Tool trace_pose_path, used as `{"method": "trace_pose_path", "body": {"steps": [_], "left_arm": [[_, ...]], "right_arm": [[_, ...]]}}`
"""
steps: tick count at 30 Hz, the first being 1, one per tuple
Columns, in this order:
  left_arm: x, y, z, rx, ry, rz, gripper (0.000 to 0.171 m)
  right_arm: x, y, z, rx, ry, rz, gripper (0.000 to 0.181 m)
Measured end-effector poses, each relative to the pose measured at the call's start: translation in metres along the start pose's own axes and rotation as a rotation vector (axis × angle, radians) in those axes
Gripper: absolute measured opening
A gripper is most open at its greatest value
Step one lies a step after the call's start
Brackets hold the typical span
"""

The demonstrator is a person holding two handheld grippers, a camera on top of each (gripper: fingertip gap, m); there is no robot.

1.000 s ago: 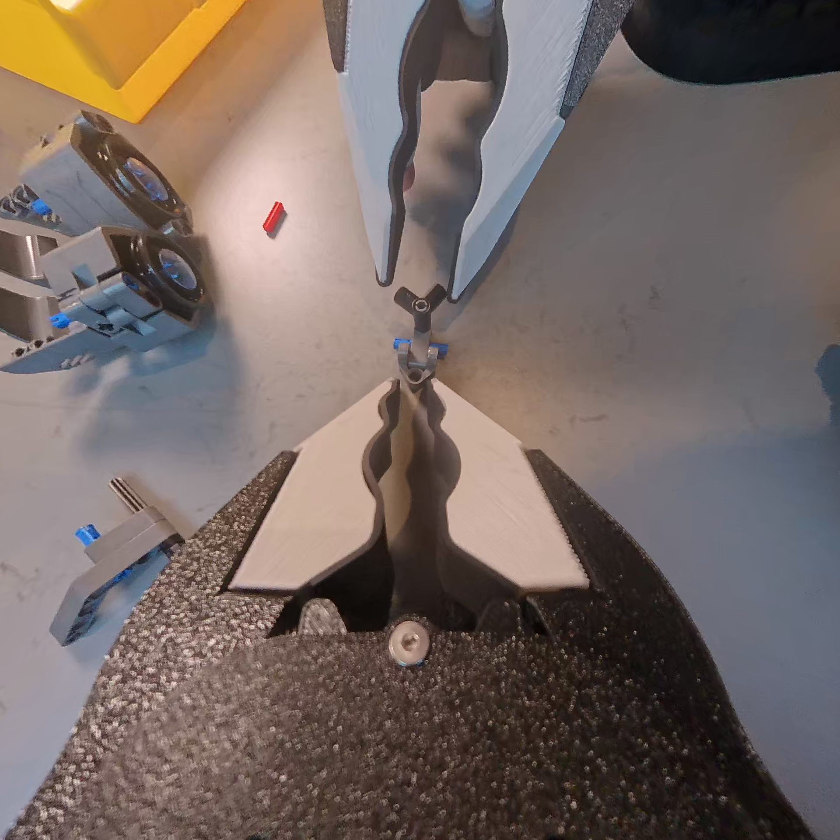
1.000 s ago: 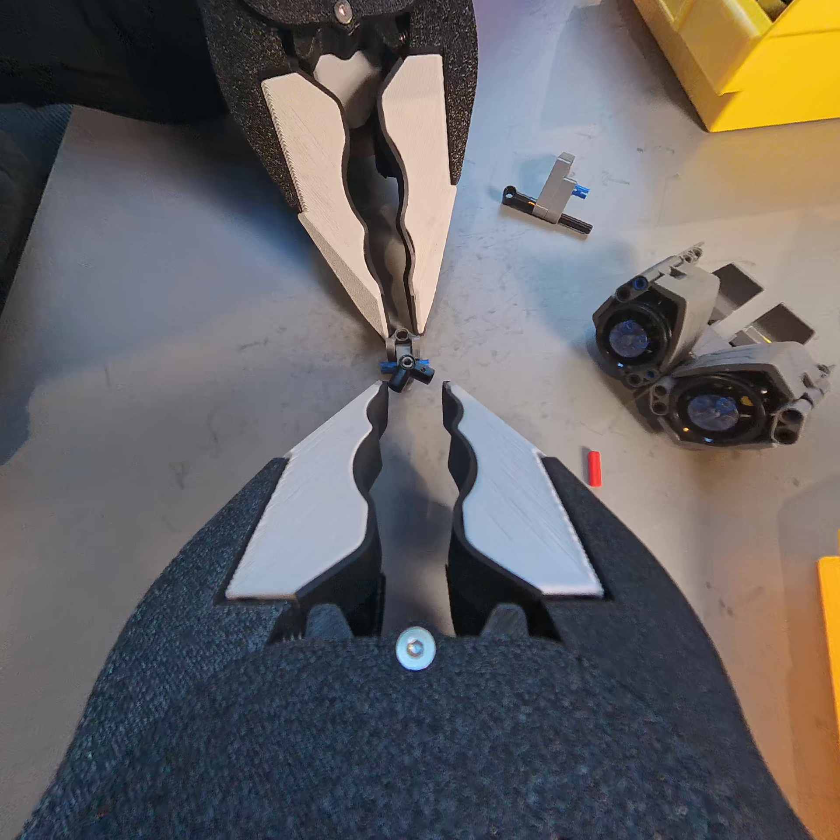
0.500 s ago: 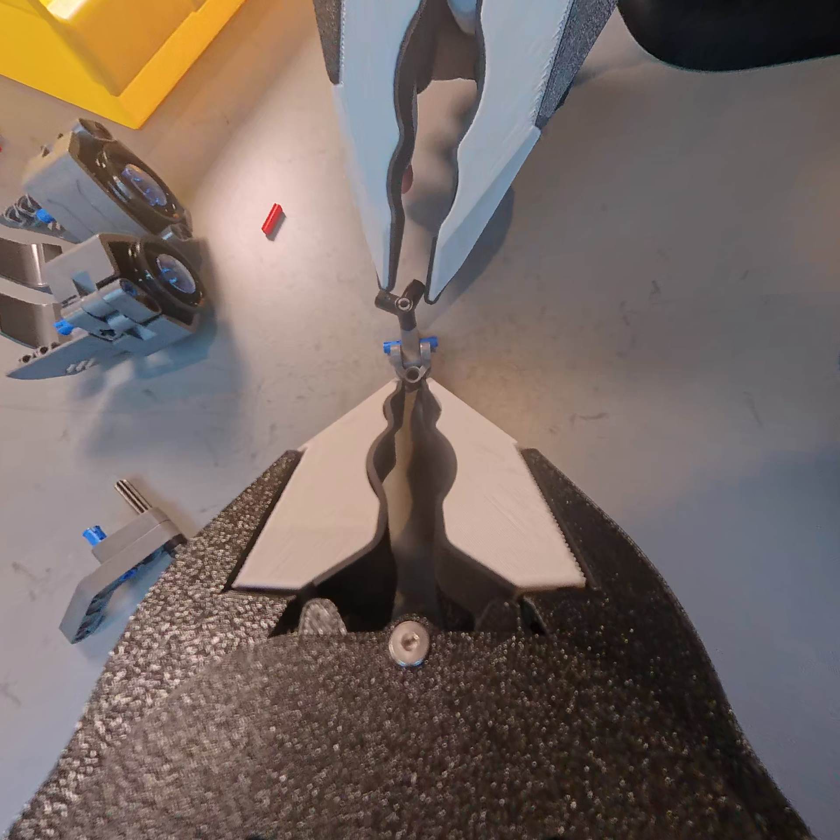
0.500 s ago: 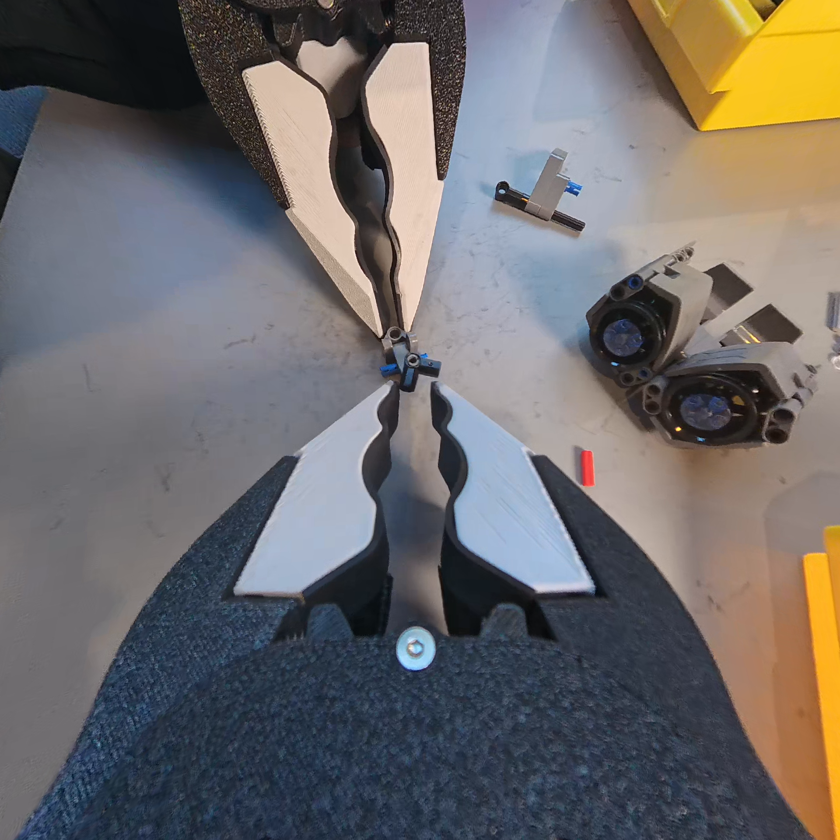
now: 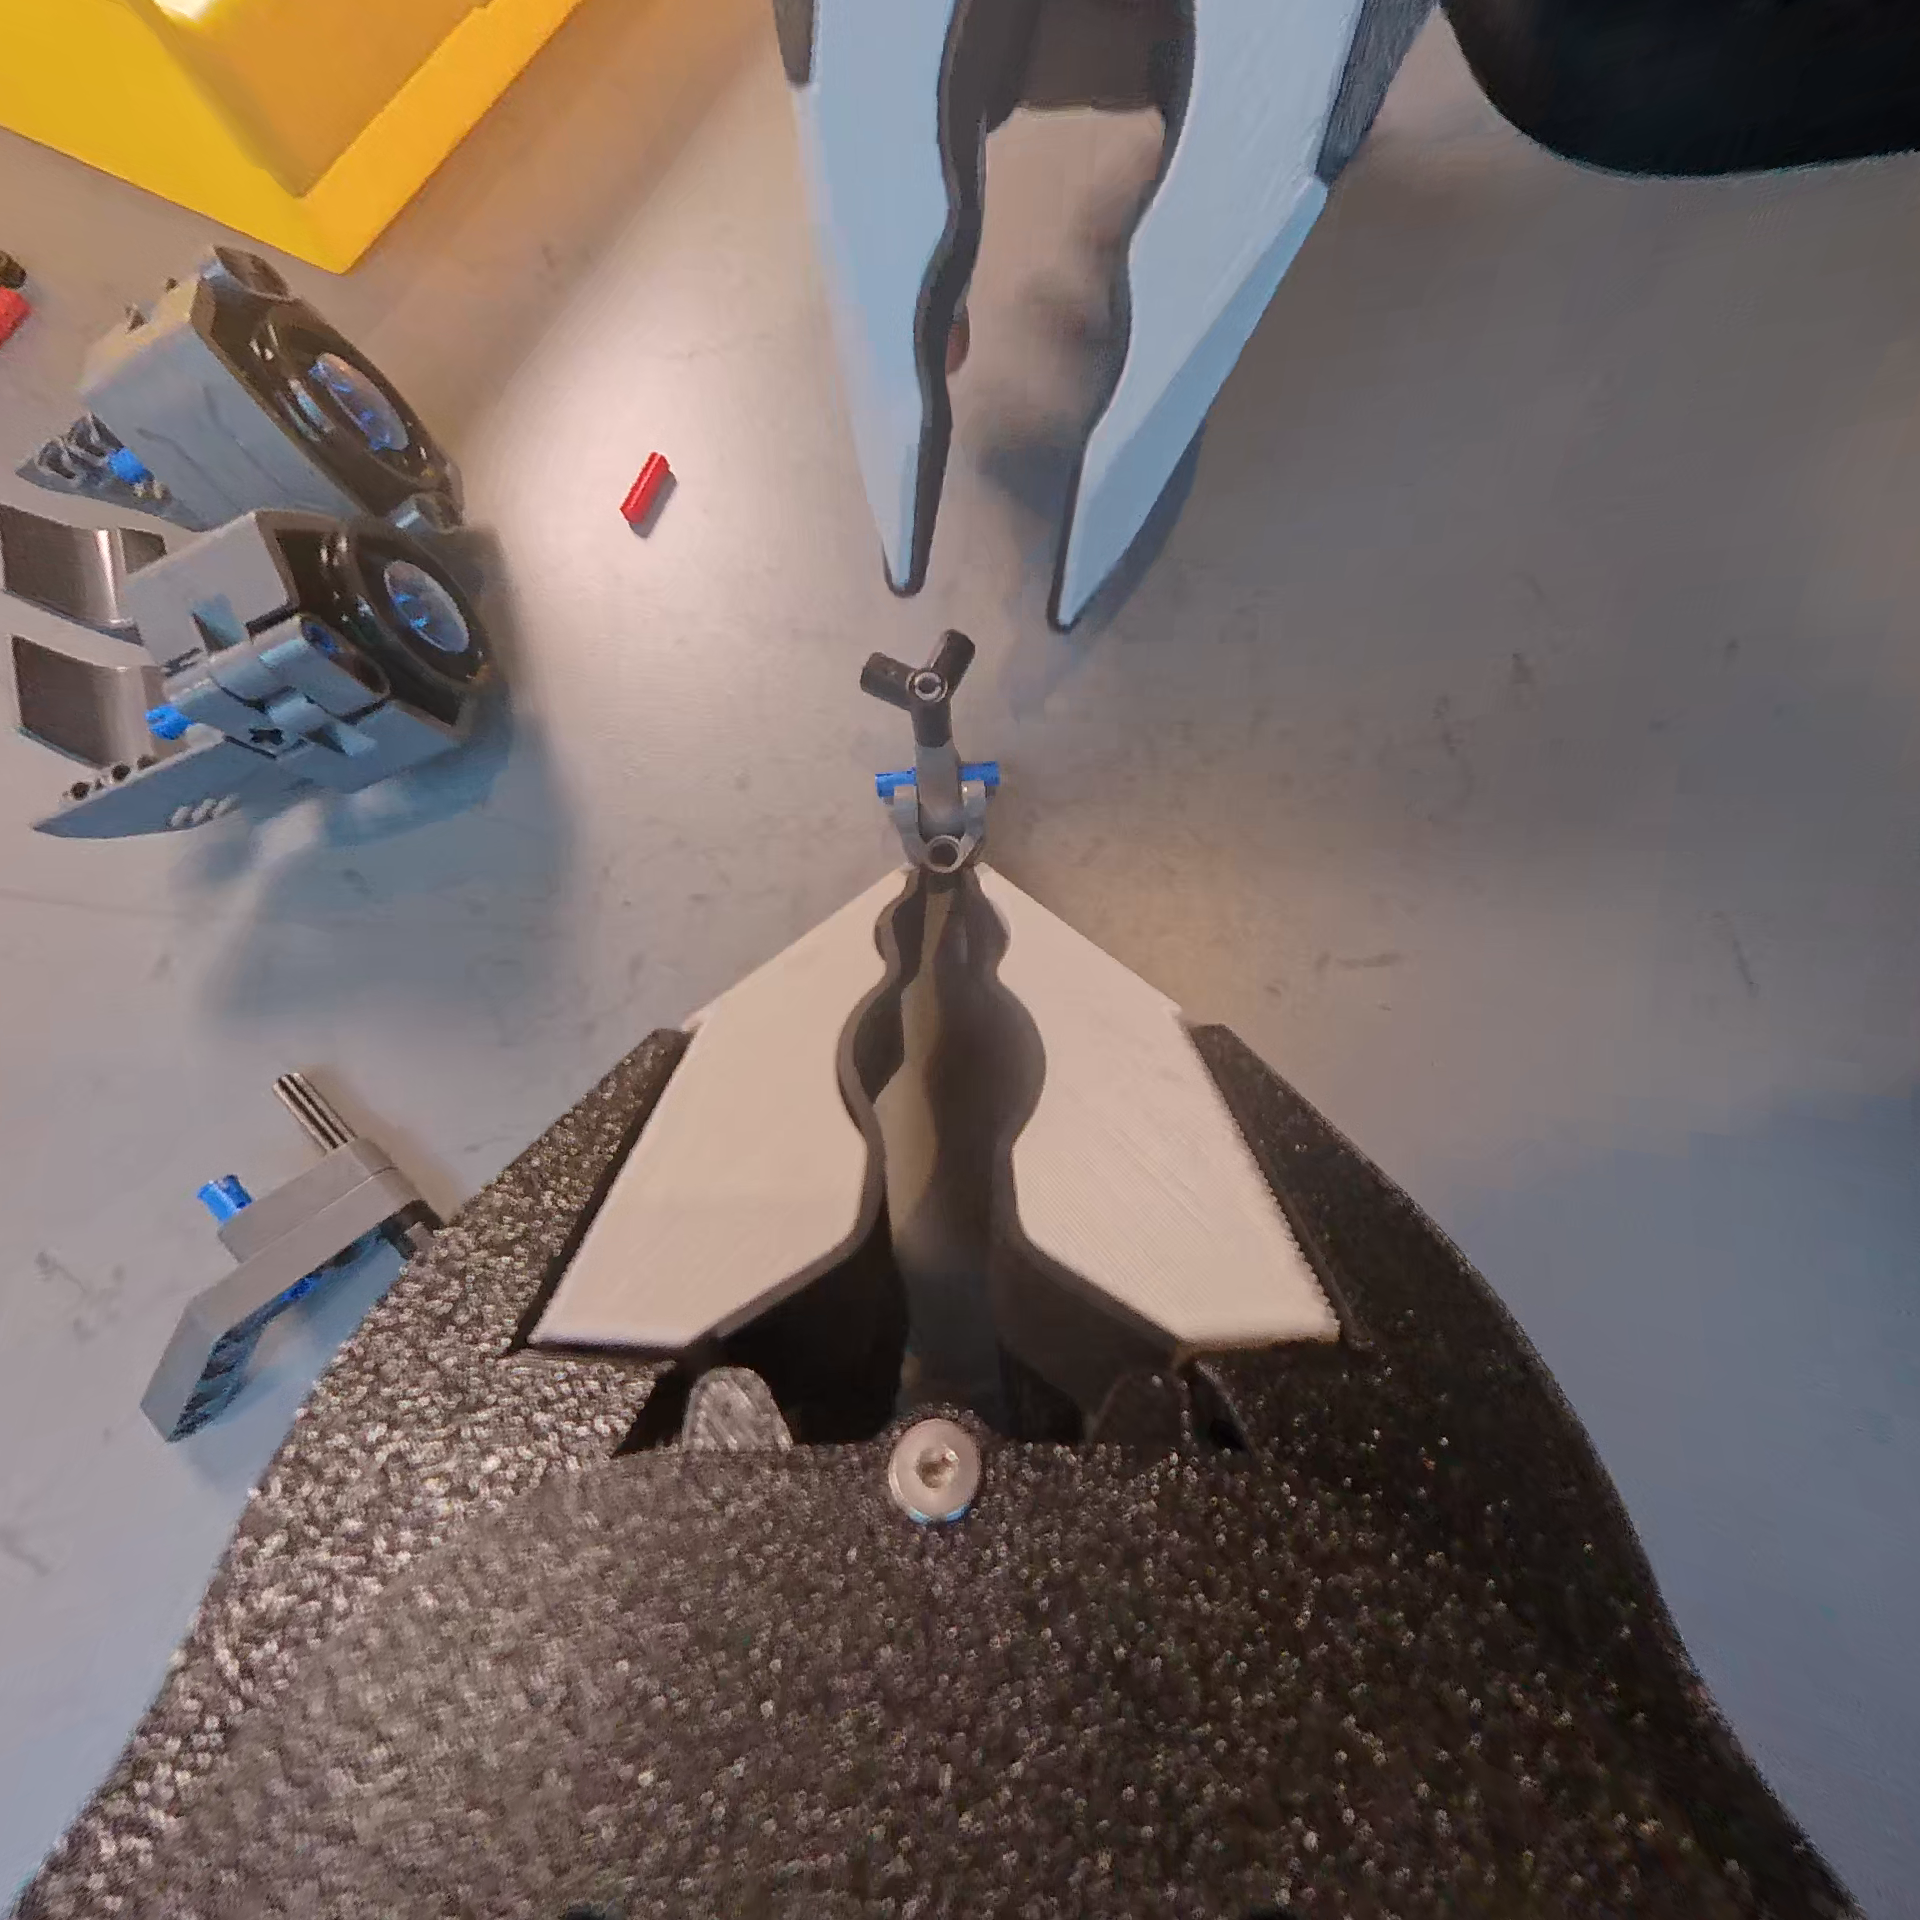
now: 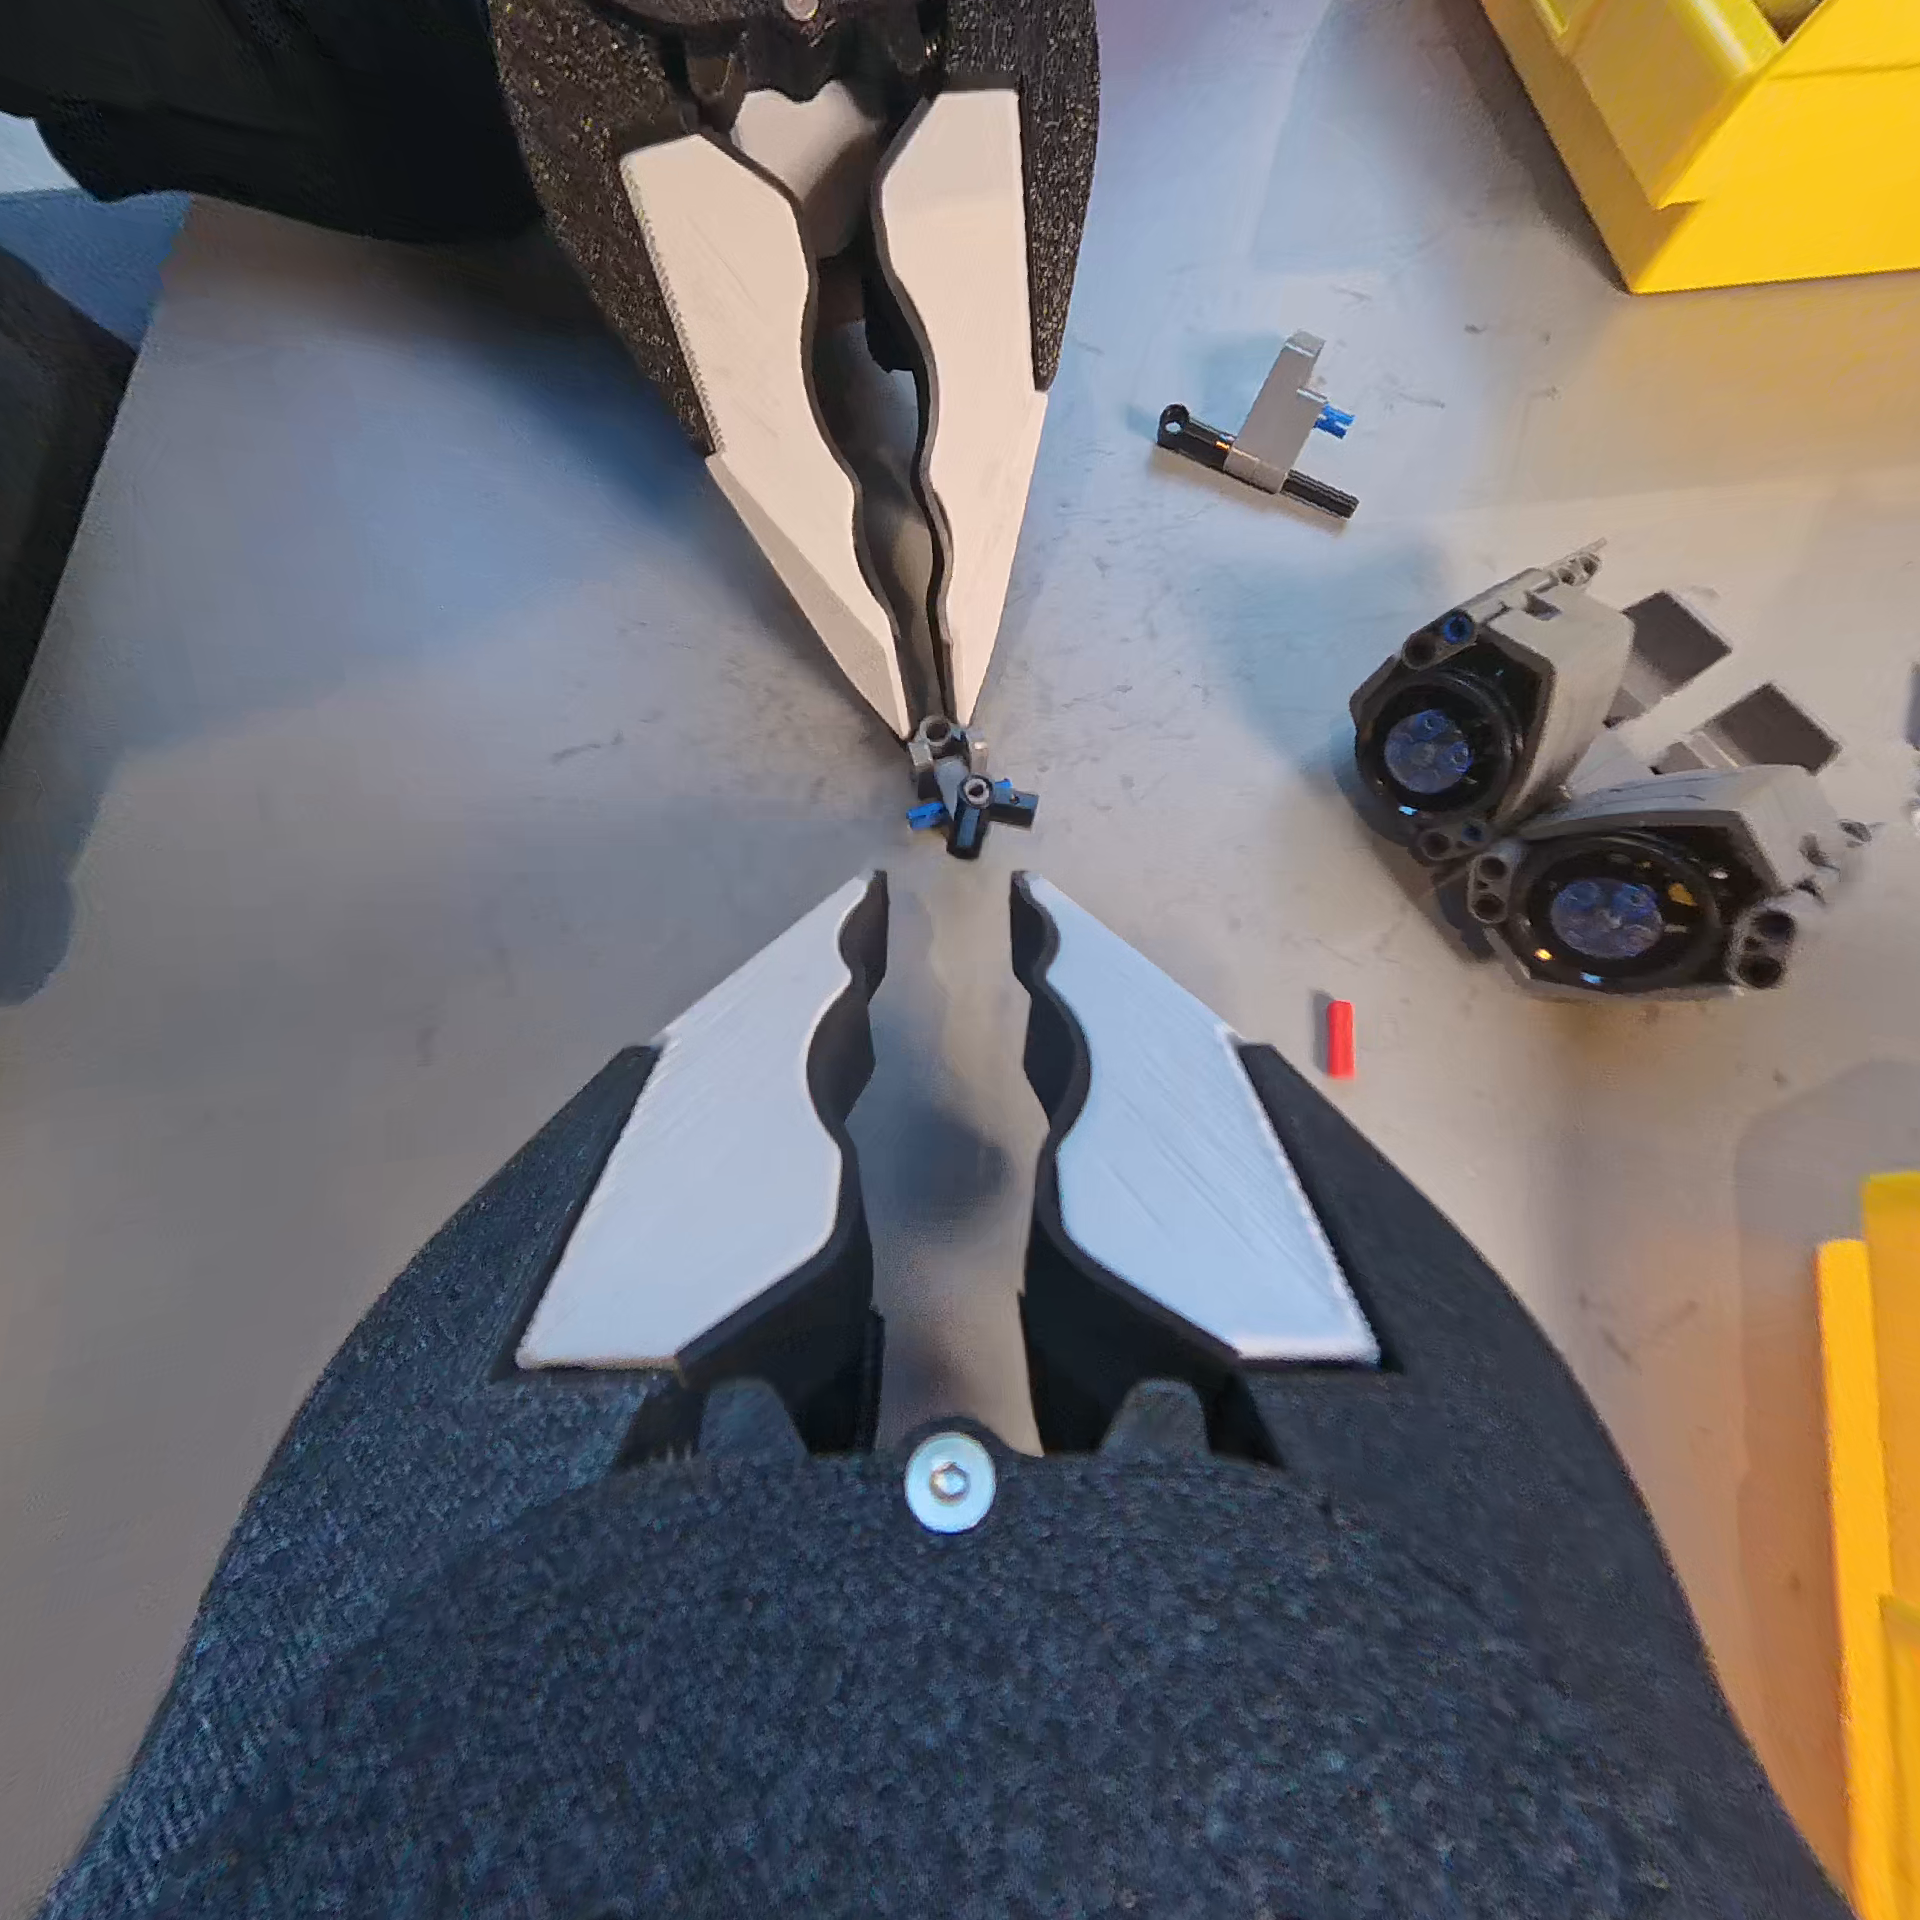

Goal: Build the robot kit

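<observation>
Between the two facing tools, over the grey desk point(image 5: 1455, 831), sits a small toy-brick piece point(image 5: 932, 753) made of a grey connector, a blue pin and a black three-armed hub. Seen from the left wrist view, the left hand-held gripper point(image 5: 940, 871) has its two fingers pressed together on the grey end of that piece, holding it clear of the desk, while the right hand-held gripper point(image 5: 982, 608) points in from the top with its tips spread and not touching the black hub just below them. Only the right wrist view shows the gap of the right hand-held gripper point(image 6: 948, 881) from behind, its fingers parted just short of the small toy-brick piece point(image 6: 961, 779), and the left hand-held gripper point(image 6: 935, 717) reaching down from the top, pinched shut. That view alone shows a black rod through a grey block point(image 6: 1262, 442) in full; the left view hides half of the same part point(image 5: 281, 1247) behind the tool's body. Both views show two grey motor-like units point(image 5: 281, 582) with bluish round faces, lying side by side, and a small red peg point(image 5: 647, 487) near them. A yellow bin point(image 6: 1714, 135) stands at the desk's far corner; dark shapes show in its compartment, but I cannot tell what they are.
</observation>
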State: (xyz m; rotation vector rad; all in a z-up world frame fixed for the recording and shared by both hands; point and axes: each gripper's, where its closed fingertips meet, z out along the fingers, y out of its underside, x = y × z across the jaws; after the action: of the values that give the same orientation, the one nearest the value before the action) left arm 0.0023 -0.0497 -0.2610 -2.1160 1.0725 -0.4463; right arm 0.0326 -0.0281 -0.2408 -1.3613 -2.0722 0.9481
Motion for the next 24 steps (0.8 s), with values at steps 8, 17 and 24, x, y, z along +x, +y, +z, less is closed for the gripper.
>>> {"method": "trace_pose_path", "body": {"steps": [8, 17, 24], "left_arm": [[-0.013, -0.009, -0.019, 0.065, -0.033, -0.036, 0.016], [-0.026, -0.036, -0.04, 0.276, -0.018, -0.192, 0.02], [-0.017, -0.076, -0.065, 0.606, 0.278, -0.509, 0.02]], "right_arm": [[0.077, 0.025, -0.022, -0.158, 0.228, 0.132, 0.018], [0.075, 0.024, -0.008, -0.129, 0.203, 0.119, 0.002], [0.013, -0.079, -0.023, 0.209, 0.247, -0.343, 0.002]]}}
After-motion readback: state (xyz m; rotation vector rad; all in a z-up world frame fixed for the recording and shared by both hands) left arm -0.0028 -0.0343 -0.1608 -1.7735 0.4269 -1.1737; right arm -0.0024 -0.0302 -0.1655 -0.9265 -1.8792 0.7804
